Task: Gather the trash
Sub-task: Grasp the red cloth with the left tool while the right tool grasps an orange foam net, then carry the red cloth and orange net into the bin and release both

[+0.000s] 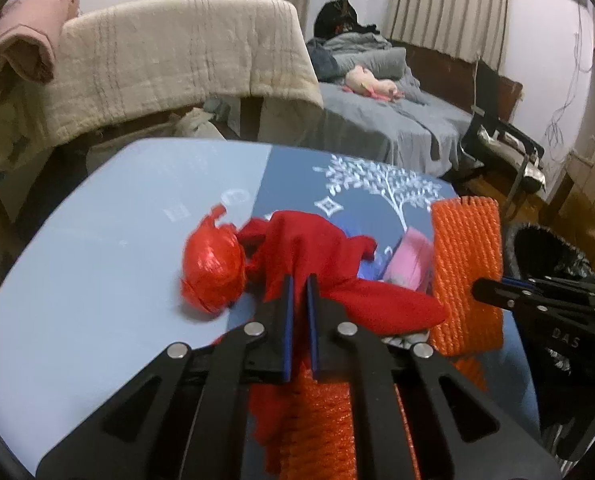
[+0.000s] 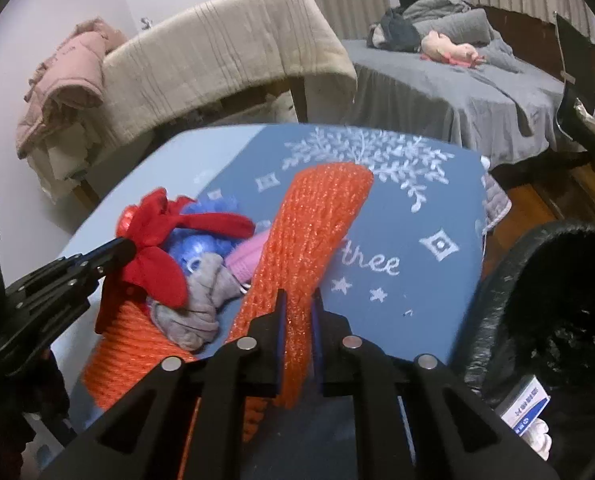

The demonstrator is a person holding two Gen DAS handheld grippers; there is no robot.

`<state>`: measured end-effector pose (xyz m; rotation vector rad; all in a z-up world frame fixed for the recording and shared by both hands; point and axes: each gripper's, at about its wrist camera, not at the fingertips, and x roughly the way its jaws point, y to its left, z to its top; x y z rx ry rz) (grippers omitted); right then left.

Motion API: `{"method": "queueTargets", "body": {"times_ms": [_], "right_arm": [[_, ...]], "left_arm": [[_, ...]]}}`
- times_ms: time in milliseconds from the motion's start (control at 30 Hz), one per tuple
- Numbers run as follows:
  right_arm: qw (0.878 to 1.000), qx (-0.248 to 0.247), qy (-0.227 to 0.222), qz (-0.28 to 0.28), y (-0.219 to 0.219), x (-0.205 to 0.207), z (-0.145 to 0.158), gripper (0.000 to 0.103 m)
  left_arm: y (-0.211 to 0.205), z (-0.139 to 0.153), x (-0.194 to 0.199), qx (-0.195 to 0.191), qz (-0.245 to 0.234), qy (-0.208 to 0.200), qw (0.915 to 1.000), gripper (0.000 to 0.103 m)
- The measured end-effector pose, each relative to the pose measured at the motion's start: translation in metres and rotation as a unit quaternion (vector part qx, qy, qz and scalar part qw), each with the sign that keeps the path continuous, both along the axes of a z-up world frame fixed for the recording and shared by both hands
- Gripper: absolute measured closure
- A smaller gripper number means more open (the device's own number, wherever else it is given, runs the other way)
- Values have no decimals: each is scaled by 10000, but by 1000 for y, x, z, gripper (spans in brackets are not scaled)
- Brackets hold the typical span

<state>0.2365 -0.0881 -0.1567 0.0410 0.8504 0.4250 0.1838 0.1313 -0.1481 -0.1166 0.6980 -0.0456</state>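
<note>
A pile of trash lies on the blue table (image 1: 97, 248). My left gripper (image 1: 300, 280) is shut on a red cloth (image 1: 309, 248), also seen in the right wrist view (image 2: 153, 268). A crumpled red plastic ball (image 1: 213, 268) lies just left of it. My right gripper (image 2: 297, 300) is shut on an orange foam net sleeve (image 2: 317, 224), lifted off the table; it shows in the left wrist view (image 1: 467, 272) too. A second orange net (image 2: 125, 344), a grey cloth (image 2: 201, 312), a pink item (image 2: 249, 258) and blue plastic (image 2: 201, 248) lie in the pile.
A bin with a black bag (image 2: 557, 320) stands at the table's right edge, with a white and blue box (image 2: 525, 404) inside. A blanket-draped chair (image 1: 177, 60) and a bed (image 1: 397, 116) stand behind the table.
</note>
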Motion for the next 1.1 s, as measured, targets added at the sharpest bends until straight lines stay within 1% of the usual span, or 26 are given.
{"method": "queueTargets", "body": {"times_ms": [333, 567, 767, 1100], "right_arm": [[9989, 148, -437, 67, -5, -18, 41, 92], [9980, 201, -593, -16, -17, -24, 57, 92], [9974, 219, -672, -121, -28, -34, 64, 92], [9956, 179, -815, -437, -65, -53, 78, 92]], "left_arm": [[2, 39, -19, -8, 144, -477, 9988, 97], [-6, 59, -31, -49, 130, -697, 9975, 97], [-27, 77, -43, -104, -73, -902, 9958, 97], [-74, 89, -53, -223, -502, -1001, 9935, 97]]}}
